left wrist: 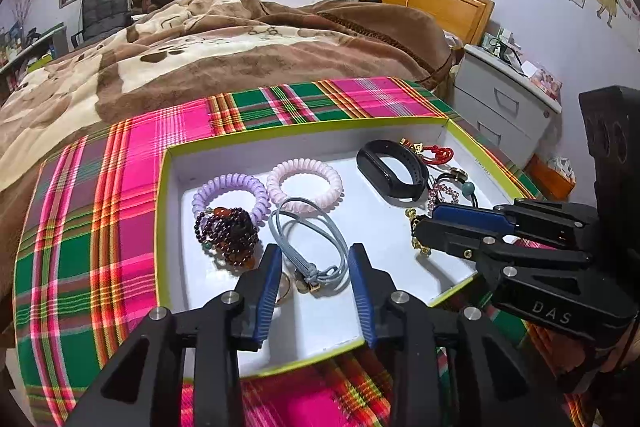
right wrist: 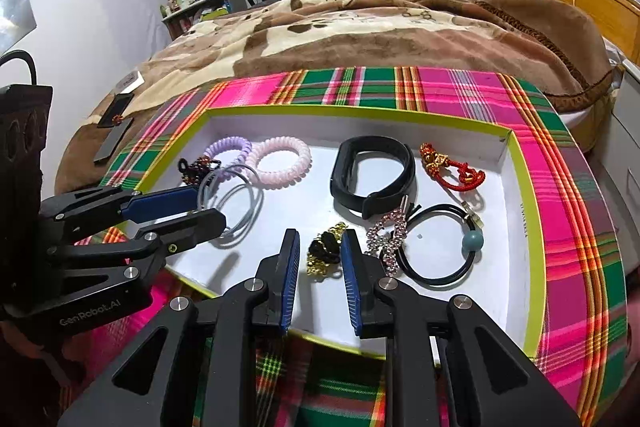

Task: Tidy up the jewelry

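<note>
**Two grippers over the jewelry tray, each lined up on a different piece**

A shallow white tray [right wrist: 516, 187] with a lime-green rim sits on a pink-and-green plaid cloth [right wrist: 452, 87] and holds all the jewelry.

The right gripper [right wrist: 320, 259] points down at a small gold-and-black beaded piece [right wrist: 322, 255], which lies directly between its blue ribbed pads, with its longer side running away from the camera. The jaws stand partly apart and the pads do not seem to press on the piece; closing would likely take it.

The left gripper [left wrist: 314, 263] has its jaws wide apart. The knotted end of a soft grey elastic cord loop [left wrist: 308, 231] lies between the fingers untouched, the loop stretching away from the tips. A thin gold ring [left wrist: 285, 291] sits beside the left pad.

Further off in the tray lie a lilac coil hair tie [left wrist: 230, 195], a pale pink coil tie [left wrist: 305, 183], a dark garnet-coloured bead bracelet [left wrist: 228, 231], a matte black wristband [right wrist: 372, 175], a red knotted cord charm [right wrist: 448, 167], a pink rhinestone chain [right wrist: 388, 239] and a black elastic with a teal bead [right wrist: 472, 241].

The right hand is nearer the beaded piece; the left is nearer the grey cord.
</note>
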`<state>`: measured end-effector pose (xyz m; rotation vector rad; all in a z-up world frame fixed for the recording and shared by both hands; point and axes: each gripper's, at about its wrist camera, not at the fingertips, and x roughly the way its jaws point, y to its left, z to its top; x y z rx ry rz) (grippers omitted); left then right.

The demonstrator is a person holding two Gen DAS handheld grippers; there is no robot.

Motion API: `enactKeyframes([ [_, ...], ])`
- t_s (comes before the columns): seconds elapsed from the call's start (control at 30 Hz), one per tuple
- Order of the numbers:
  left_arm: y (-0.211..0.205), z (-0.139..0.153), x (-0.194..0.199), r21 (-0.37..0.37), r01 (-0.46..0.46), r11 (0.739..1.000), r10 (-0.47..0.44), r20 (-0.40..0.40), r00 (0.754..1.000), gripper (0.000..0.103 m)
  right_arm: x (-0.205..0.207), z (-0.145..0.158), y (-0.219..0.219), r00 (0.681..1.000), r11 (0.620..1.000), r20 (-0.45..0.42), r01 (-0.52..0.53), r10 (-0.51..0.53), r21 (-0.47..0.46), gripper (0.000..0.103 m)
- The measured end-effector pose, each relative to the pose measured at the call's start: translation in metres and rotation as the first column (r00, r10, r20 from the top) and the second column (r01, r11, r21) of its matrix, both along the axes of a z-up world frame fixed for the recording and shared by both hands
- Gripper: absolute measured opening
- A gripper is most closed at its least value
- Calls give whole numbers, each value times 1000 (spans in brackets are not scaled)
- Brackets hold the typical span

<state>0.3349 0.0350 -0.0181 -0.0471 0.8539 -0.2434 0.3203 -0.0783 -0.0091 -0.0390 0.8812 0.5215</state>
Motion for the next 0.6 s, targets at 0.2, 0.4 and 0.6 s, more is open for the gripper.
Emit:
enactKeyframes([
  [0.2,1,9,-18,-4,-14,1000,14,19,1000,34,-14,11,-2,1000,1000,29,-8,8,13,34],
  [0.4,1,20,-44,0,-40,999,40,51,998,34,-34,24,-13,998,1000,63,6,-7,25,34],
  [0.6,-1,30,-81,10,-78,997,76,95,993,34,-69,37,-26,994,999,109,28,-30,28,34],
])
